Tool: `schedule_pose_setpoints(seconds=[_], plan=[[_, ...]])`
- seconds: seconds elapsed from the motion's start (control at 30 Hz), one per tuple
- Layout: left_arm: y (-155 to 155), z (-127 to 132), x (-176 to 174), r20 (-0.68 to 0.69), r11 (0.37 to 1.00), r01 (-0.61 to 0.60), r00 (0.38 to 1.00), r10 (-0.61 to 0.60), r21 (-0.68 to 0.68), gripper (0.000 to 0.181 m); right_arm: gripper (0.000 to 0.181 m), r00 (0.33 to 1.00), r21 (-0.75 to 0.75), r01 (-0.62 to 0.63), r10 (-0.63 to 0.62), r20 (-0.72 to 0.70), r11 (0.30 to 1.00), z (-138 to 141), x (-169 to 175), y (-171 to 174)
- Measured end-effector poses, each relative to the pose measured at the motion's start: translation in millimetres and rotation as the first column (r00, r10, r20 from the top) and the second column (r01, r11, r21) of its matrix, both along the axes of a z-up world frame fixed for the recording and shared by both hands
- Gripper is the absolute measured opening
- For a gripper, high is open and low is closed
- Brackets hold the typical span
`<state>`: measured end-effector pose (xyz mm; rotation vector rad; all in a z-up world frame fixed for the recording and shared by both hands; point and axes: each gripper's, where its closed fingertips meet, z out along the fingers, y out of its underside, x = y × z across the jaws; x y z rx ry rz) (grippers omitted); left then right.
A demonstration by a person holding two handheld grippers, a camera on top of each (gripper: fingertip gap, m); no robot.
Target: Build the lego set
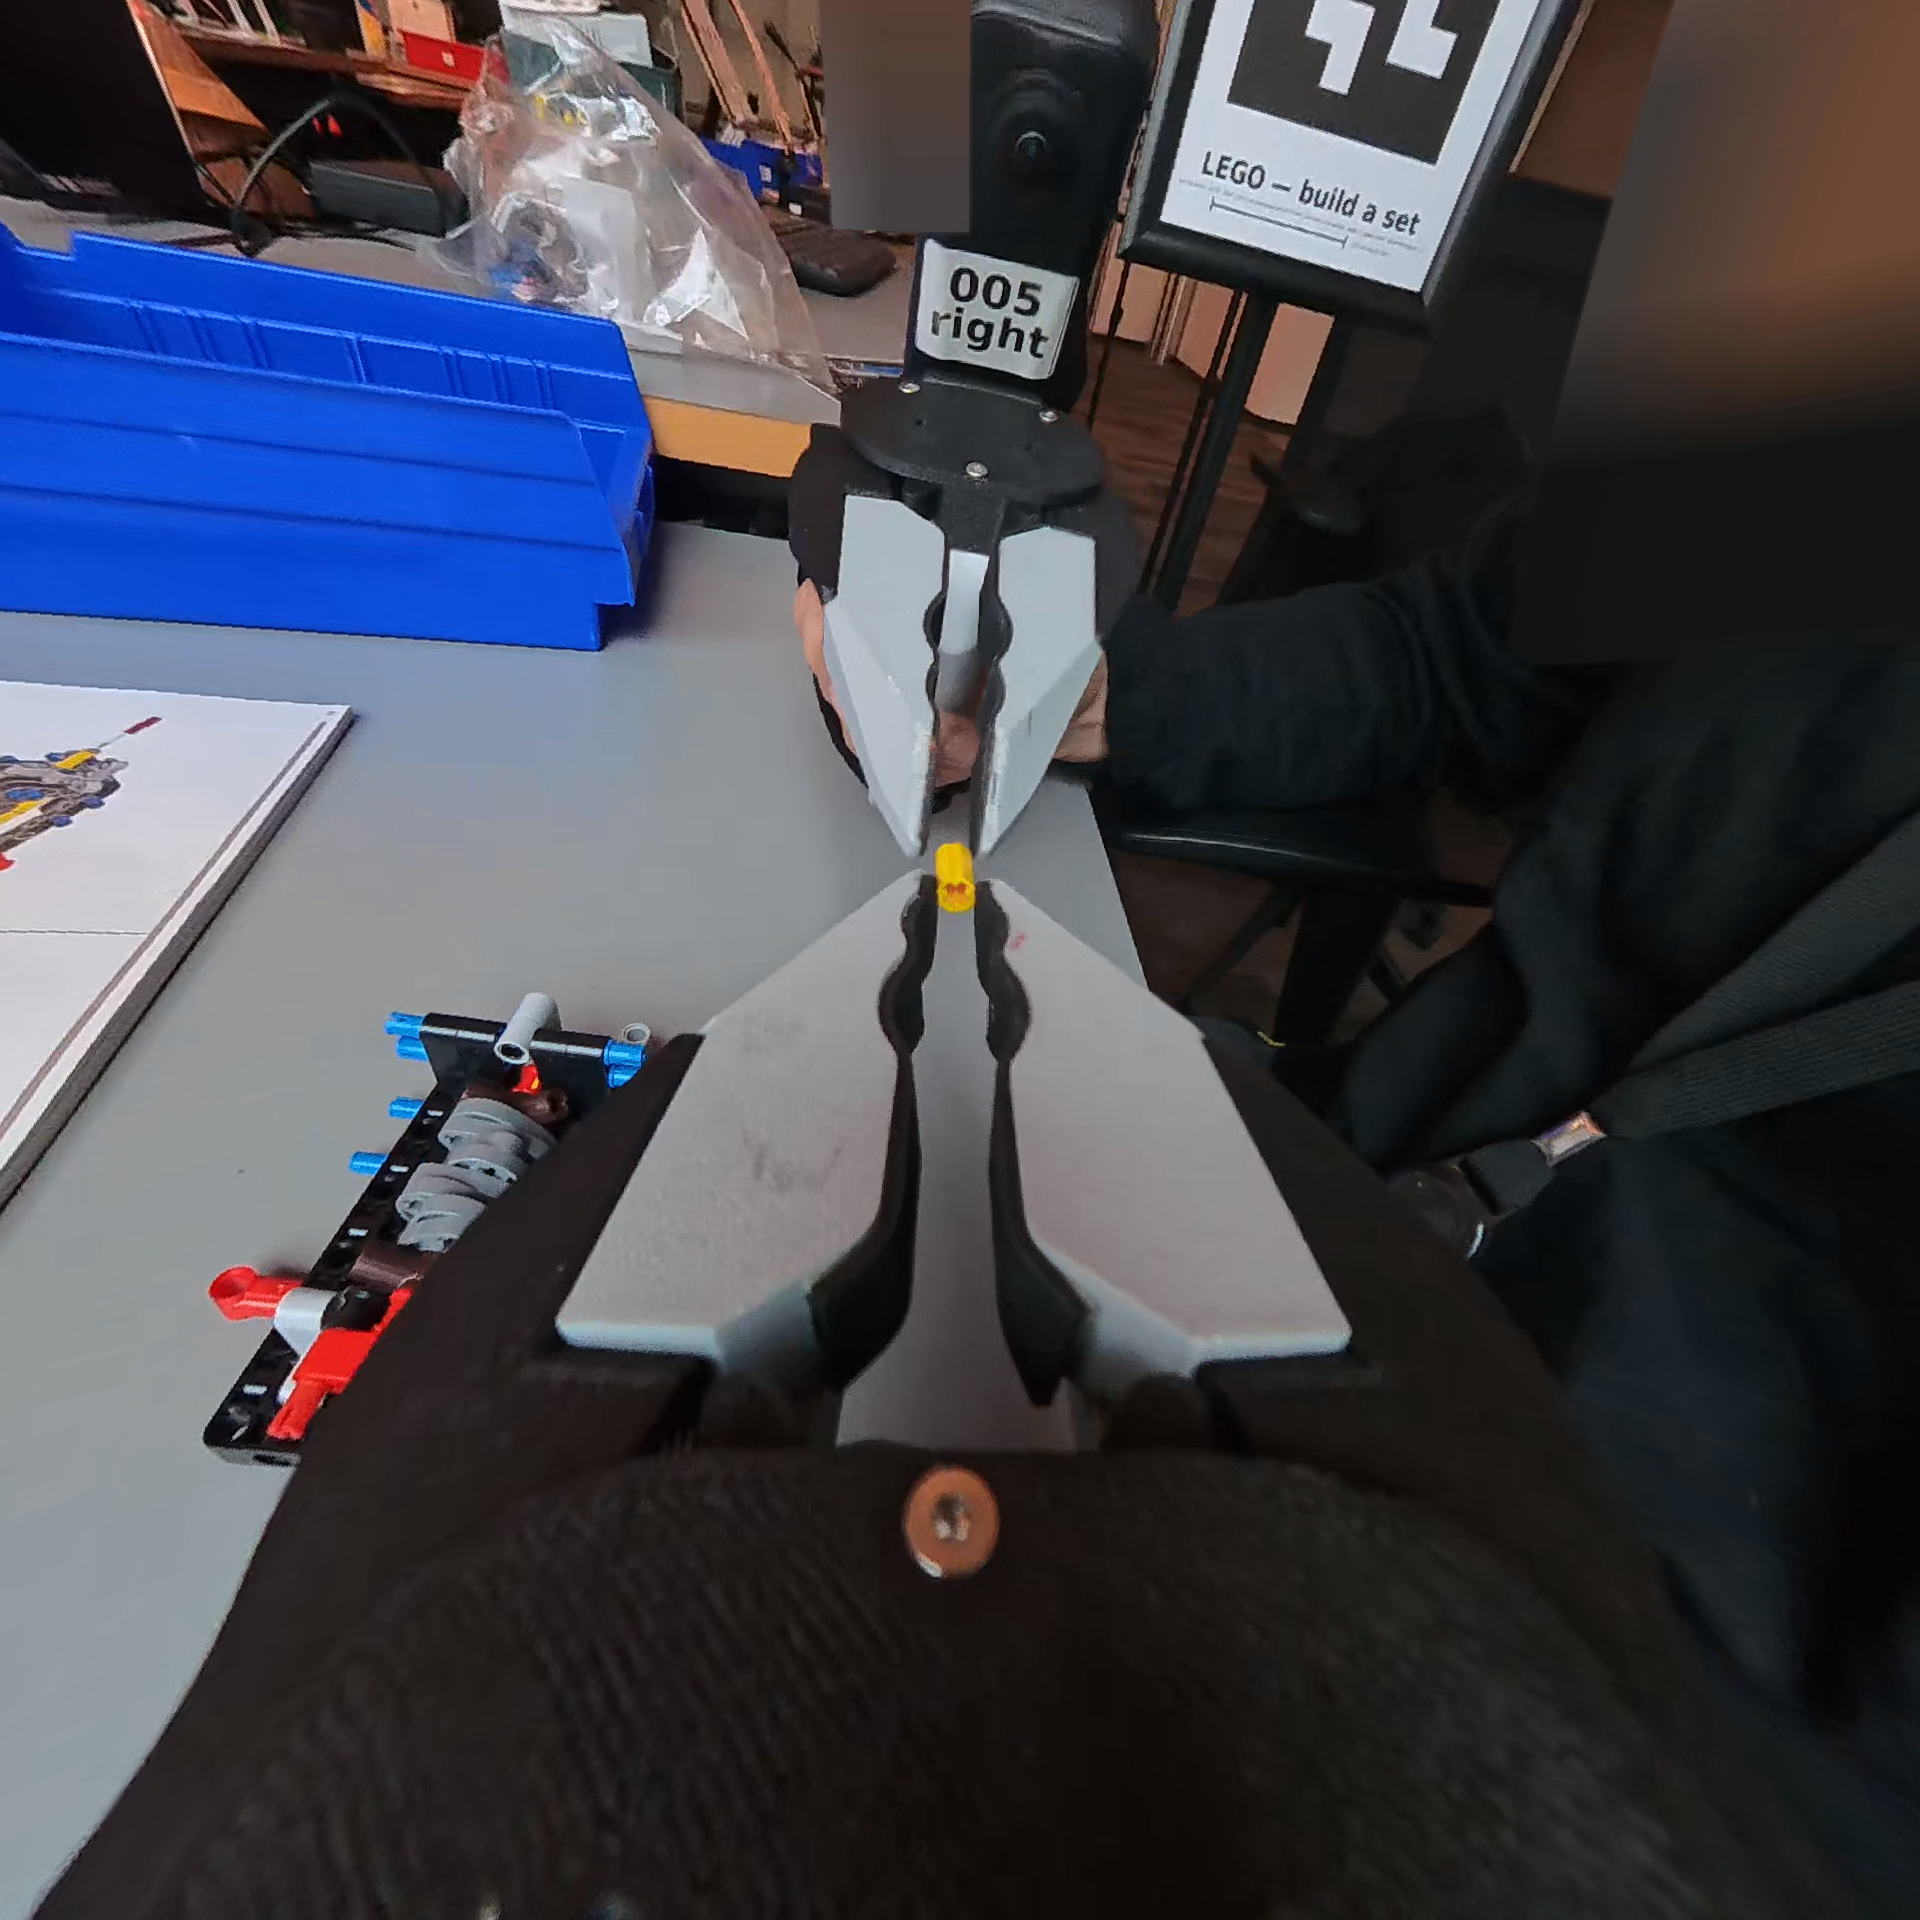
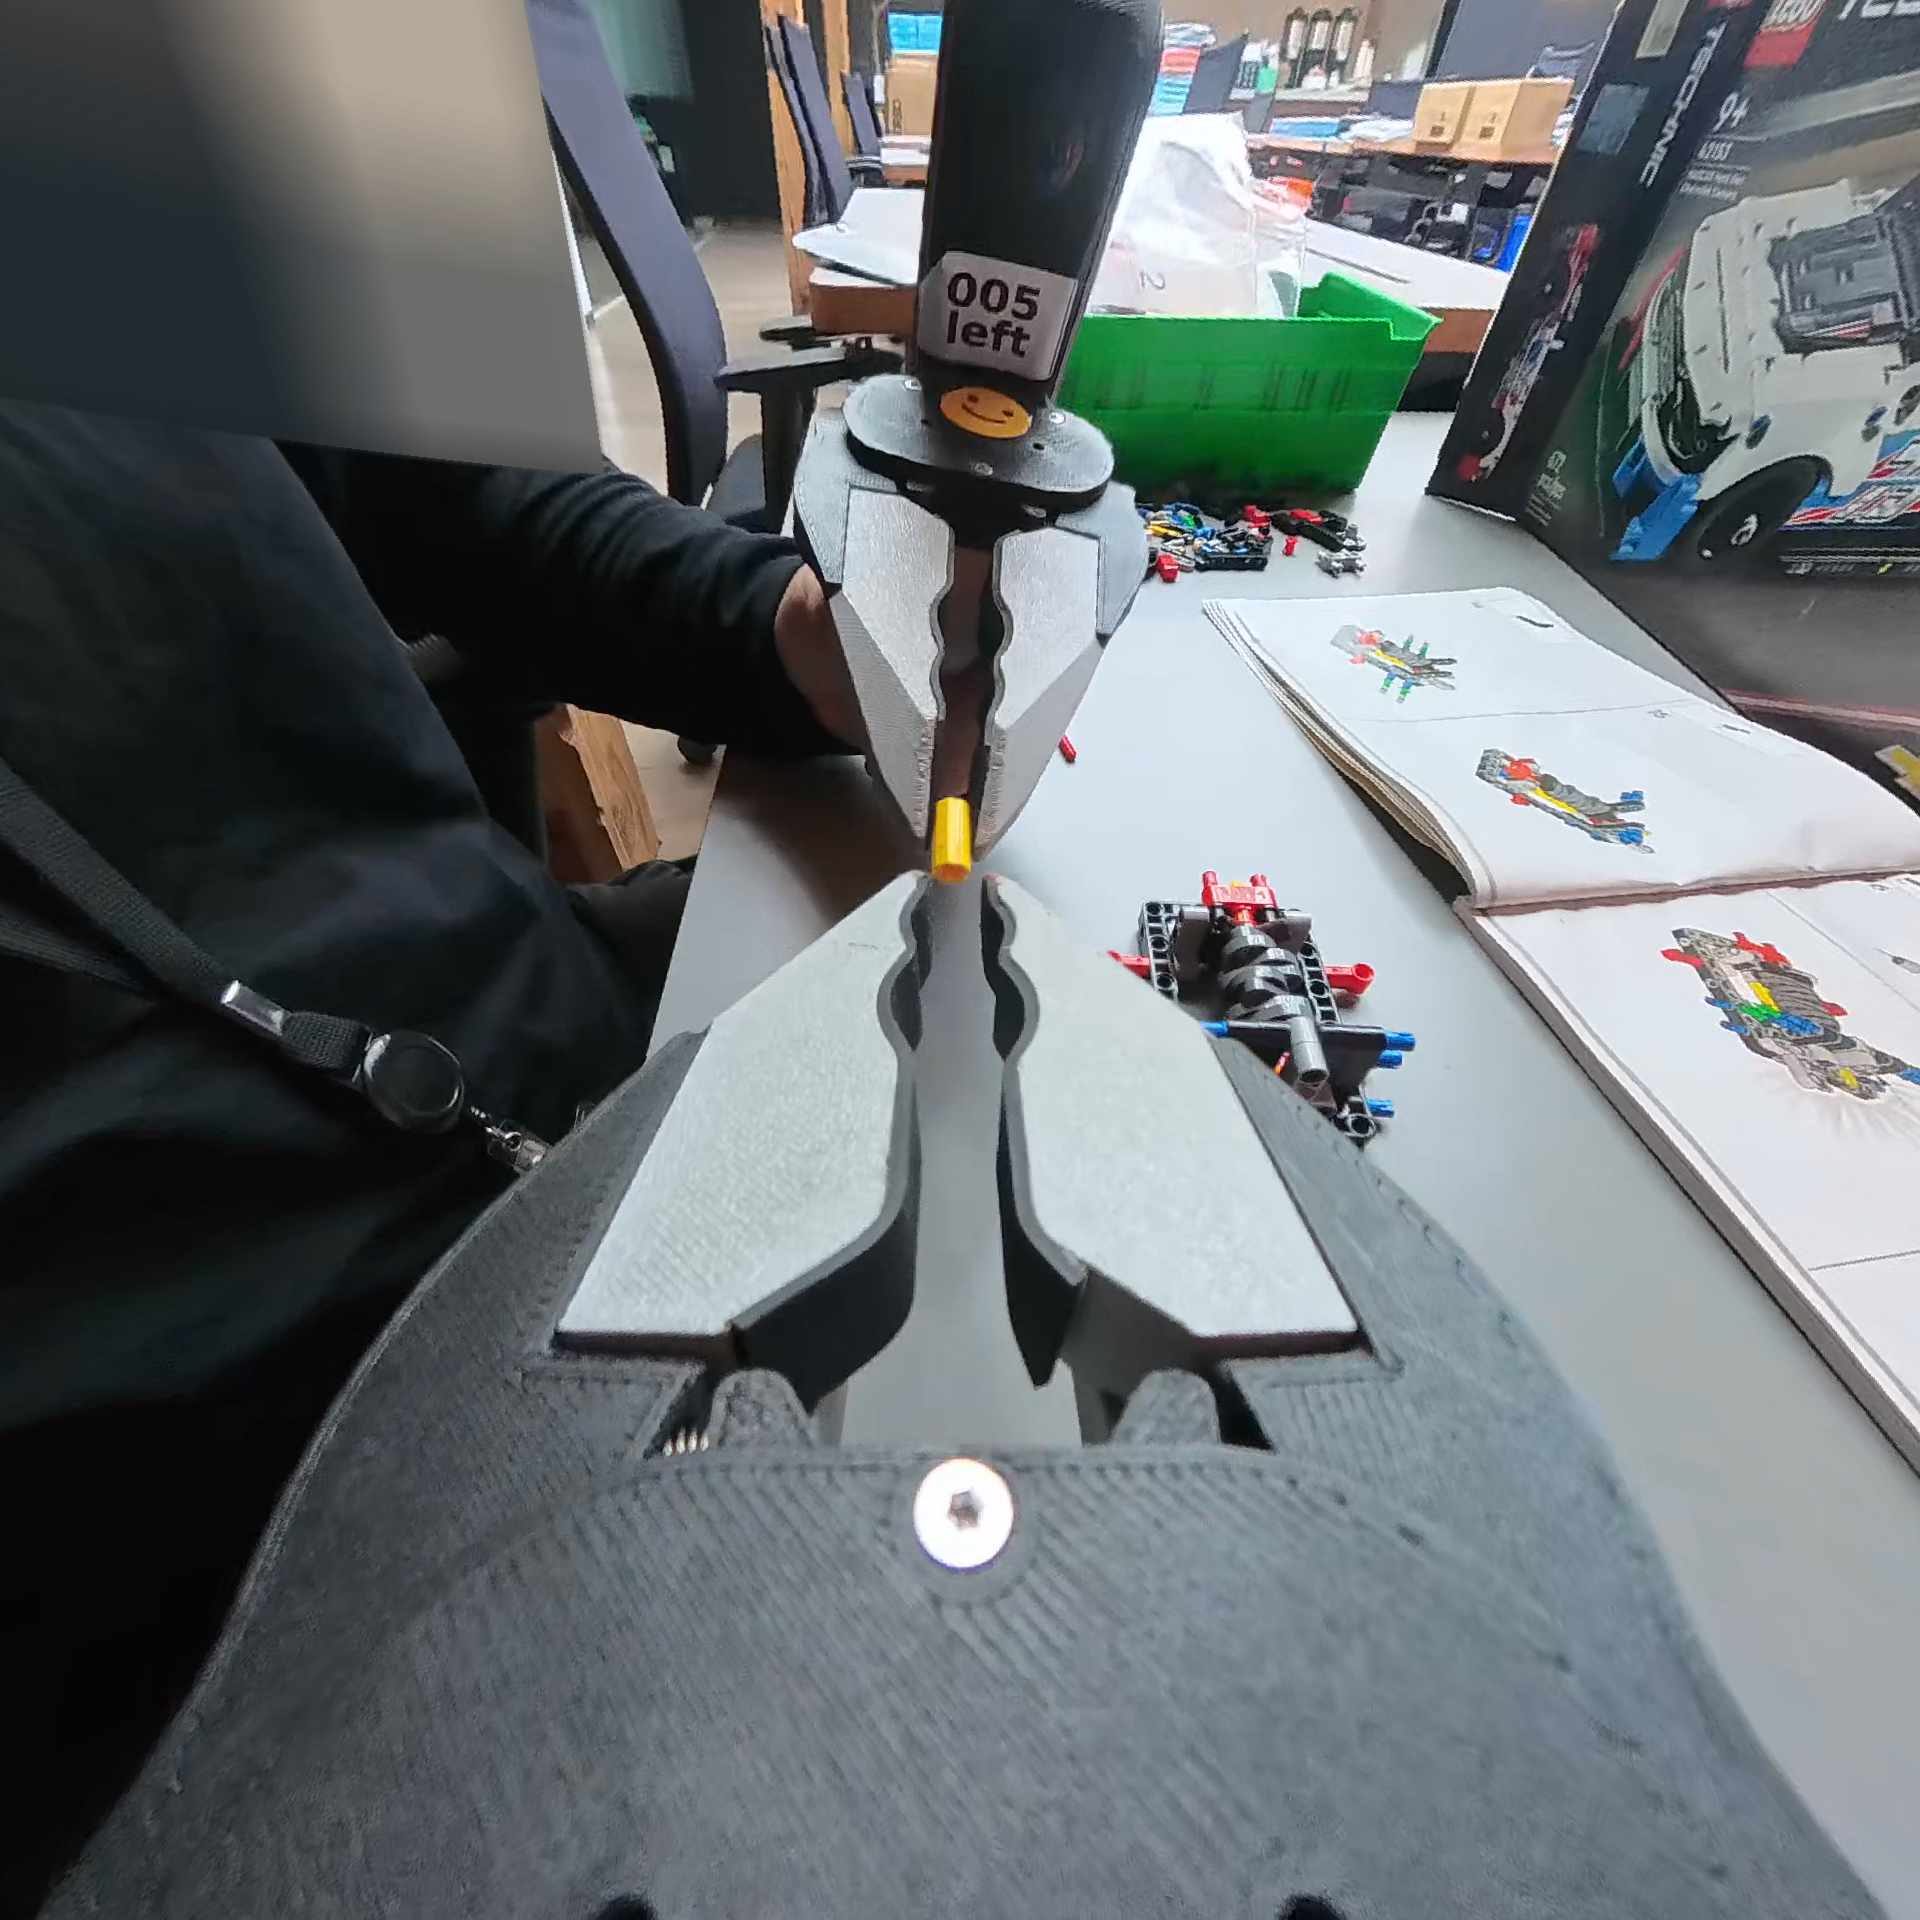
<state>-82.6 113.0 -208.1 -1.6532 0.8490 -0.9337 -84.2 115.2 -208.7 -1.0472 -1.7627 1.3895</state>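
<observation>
Lego assembly (image 2: 1273,987) lies on grey table (image 1: 582,790), beside open instruction booklet (image 2: 1558,727). Small yellow piece (image 1: 953,878) held mid-air above table edge, pinched at tips of left gripper (image 1: 953,894). Right gripper (image 2: 951,883) tip-to-tip with it, tips narrowly apart, not clearly gripping. Risk: piece slips during handover, drops off table edge. Green bin (image 2: 1236,405): contents hidden; loose parts (image 2: 1247,540) heaped in front. Blue bin (image 1: 312,447): inside unseen. Clear bag (image 1: 613,197) holds parts.

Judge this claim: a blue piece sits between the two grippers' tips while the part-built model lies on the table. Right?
No: the piece is yellow, not blue, as the right wrist view shows. The part-built model does lie on the table.
</observation>
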Motion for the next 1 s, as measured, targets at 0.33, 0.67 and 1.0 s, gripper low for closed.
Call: schedule_pose_setpoints(seconds=[0.33,0.67,1.0], plan=[[5,5,0,0.045,0.999,-0.032,0.998,0.032,-0.001,0.005,0.002,0.999,0.027,0.047,-0.046,-0.022,0.999,3,-4,2],[15,-13,6,0.158,0.941,-0.05,0.982,0.108,-0.333,0.005,0.0,0.992,0.134,0.124,-0.123,-0.021,0.983,-4,-8,11],[16,-4,1,0.274,0.923,0.005,0.956,0.109,-0.384,0.005,0.006,0.993,0.147,0.121,-0.118,-0.026,0.982,-5,-6,13]])
